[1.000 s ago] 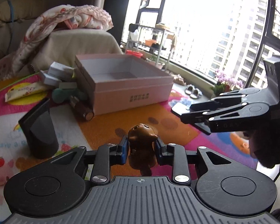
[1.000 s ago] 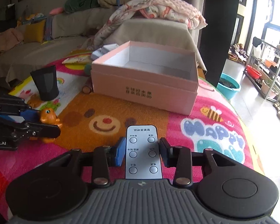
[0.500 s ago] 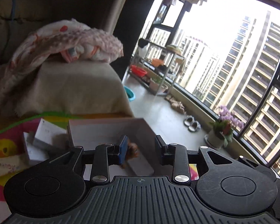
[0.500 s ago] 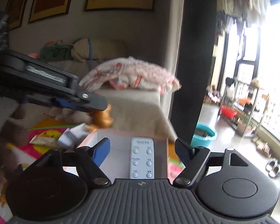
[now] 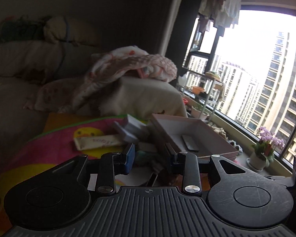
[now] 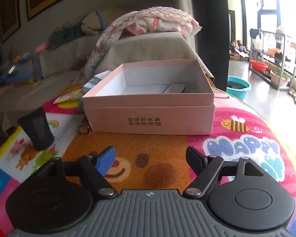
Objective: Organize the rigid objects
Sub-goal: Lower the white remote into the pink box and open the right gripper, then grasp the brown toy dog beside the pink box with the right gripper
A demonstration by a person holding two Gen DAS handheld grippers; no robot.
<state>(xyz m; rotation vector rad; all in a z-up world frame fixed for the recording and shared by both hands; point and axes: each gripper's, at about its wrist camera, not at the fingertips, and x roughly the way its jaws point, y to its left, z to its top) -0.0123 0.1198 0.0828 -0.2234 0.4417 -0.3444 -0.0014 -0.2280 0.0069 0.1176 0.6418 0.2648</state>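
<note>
Right wrist view, left to right: black cup-like holder [image 6: 36, 131] stands on the play mat [image 6: 246, 148] at the near left, well apart from my right tool [image 6: 151, 159]. A brown cylinder [image 6: 83, 128] lies touching the near-left corner of the pink box [image 6: 148, 116]. Grey-white small boxes [image 6: 96, 81] and a flat packet [image 6: 69, 96] sit just beyond the box's far-left side. The box is open, mid-mat; the remote [image 6: 174, 88] lies flat inside it, toward the far right of the box floor. My right tool hangs over the bear print, jaws wide, nothing between them. Blue basin [image 6: 238, 86] on the floor far right.

Left wrist view, left to right: packet [image 5: 97, 141] on the mat, small boxes [image 5: 130, 129] to its right, then the pink box [image 5: 217, 138] with the remote [image 5: 190, 142] on its floor. My left tool [image 5: 150, 156] is held above the clutter left of the box, jaws moderately apart and holding nothing. Below the gap there is a greenish shape and something dark; blurred, I can't tell what they are. Potted flowers [image 5: 266, 146] by the window at the far right.
</note>
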